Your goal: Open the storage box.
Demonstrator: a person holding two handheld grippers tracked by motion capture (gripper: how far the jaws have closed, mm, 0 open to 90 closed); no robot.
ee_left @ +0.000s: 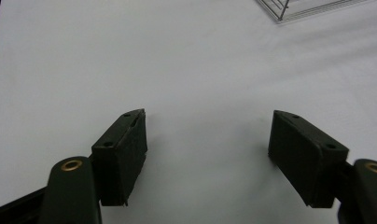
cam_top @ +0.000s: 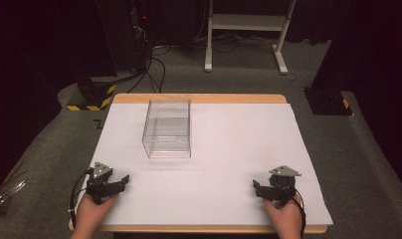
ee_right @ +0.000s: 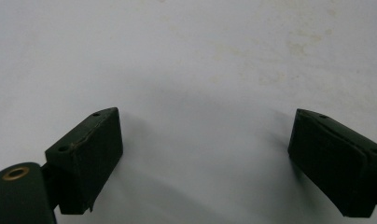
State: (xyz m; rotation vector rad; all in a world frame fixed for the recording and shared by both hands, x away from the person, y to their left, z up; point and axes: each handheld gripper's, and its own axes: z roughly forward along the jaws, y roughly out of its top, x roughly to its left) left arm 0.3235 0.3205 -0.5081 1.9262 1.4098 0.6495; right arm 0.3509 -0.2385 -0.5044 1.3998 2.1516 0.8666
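A clear plastic box (cam_top: pixel 167 128) stands empty on the white table sheet (cam_top: pixel 229 149), left of centre toward the back. My left gripper (cam_top: pixel 120 180) rests near the front left corner in a person's hand, pointing right and inward. Seen from its own camera, the left gripper (ee_left: pixel 207 135) is open with bare sheet between its jaws, and a corner of the box (ee_left: pixel 289 8) shows at the top right. My right gripper (cam_top: pixel 256 186) sits near the front right, pointing left. The right gripper view has this gripper (ee_right: pixel 205 135) open over bare sheet.
The sheet lies on a wooden table (cam_top: pixel 199 98). Beyond it on the grey carpet are a white frame stand (cam_top: pixel 246 30), black cables (cam_top: pixel 149 69) and a yellow-black striped base (cam_top: pixel 92 97). A dark post base (cam_top: pixel 328 102) stands off the back right corner.
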